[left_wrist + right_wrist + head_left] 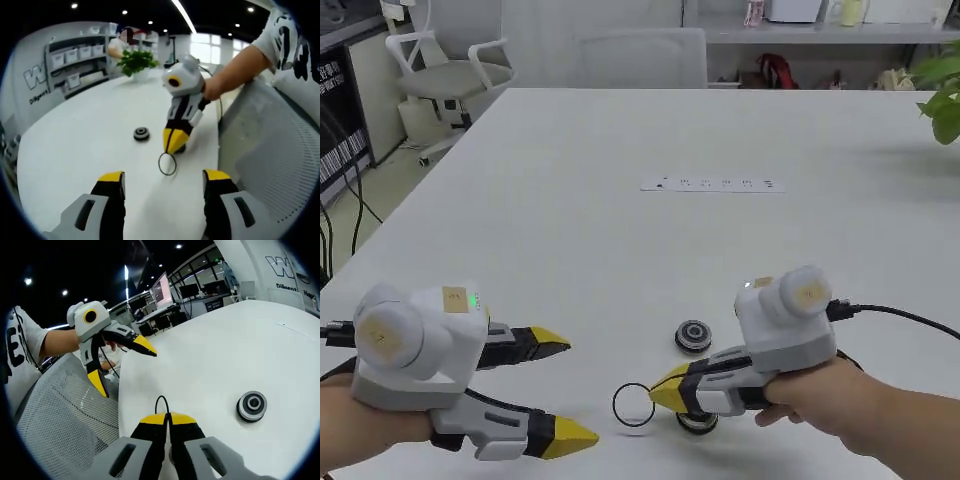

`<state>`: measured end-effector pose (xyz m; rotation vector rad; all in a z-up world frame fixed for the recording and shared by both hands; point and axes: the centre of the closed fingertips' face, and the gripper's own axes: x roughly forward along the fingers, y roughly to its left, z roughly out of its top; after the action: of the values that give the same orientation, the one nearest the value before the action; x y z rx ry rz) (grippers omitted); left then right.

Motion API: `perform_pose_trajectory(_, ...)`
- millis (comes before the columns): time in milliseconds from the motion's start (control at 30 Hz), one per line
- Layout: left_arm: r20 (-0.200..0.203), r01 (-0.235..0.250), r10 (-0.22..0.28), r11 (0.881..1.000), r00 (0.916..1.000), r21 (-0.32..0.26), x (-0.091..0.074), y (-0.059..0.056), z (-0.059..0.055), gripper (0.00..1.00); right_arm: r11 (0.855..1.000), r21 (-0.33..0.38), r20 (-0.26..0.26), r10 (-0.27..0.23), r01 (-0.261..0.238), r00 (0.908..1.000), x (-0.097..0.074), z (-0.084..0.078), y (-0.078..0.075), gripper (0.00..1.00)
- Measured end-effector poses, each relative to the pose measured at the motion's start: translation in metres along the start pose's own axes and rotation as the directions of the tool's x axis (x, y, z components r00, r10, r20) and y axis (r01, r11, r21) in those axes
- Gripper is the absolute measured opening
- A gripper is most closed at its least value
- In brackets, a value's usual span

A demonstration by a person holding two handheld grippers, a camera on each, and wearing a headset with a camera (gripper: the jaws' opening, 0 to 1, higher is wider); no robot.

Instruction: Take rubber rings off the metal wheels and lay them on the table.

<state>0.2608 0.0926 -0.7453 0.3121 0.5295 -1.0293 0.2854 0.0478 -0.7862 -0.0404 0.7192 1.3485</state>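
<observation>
Rubber ring (614,404): thin, light, floppy; take by edge; right gripper (658,392) jaws pressed together, apparently pinching its rim; left gripper (575,392) spread, idle; metal wheel (693,336) beyond: rigid, heavier, may roll.

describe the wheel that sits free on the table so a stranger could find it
On the white table, look near the front edge by the right tongs. The free wheel lies just beyond them: a dark disc with a metal hub, untouched, unlike the wheel beneath the tongs.

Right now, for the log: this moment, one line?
left gripper: open | right gripper: shut on rubber ring | wheel: on table
</observation>
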Motion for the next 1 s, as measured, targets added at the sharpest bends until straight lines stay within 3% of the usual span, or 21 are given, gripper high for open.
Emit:
perform_pose_trajectory(300,-0.016,0.01,-0.01,1.0,0.9998,-0.003,0.0,-0.003,-0.006,0.63,0.999,-0.037,-0.045,-0.028,0.026,0.9986,0.008,-0.01,-0.002,0.0)
perform_pose_trajectory(467,-0.029,0.018,-0.019,1.0,0.9994,-0.012,0.0,-0.005,-0.009,0.63,0.998,-0.053,-0.052,-0.037,0.034,0.998,0.008,-0.013,-0.003,0.07)
perform_pose_trajectory(800,-0.041,0.037,-0.037,0.999,0.9985,-0.016,0.003,-0.008,-0.009,0.62,0.999,-0.049,-0.028,-0.021,0.02,0.9994,0.0,-0.01,0.0,0.19)
perform_pose_trajectory(1000,-0.05,0.055,-0.055,0.998,0.9972,-0.008,0.008,-0.009,-0.004,0.6,0.998,-0.056,0.023,-0.013,0.015,0.9997,-0.012,0.001,0.001,0.22)
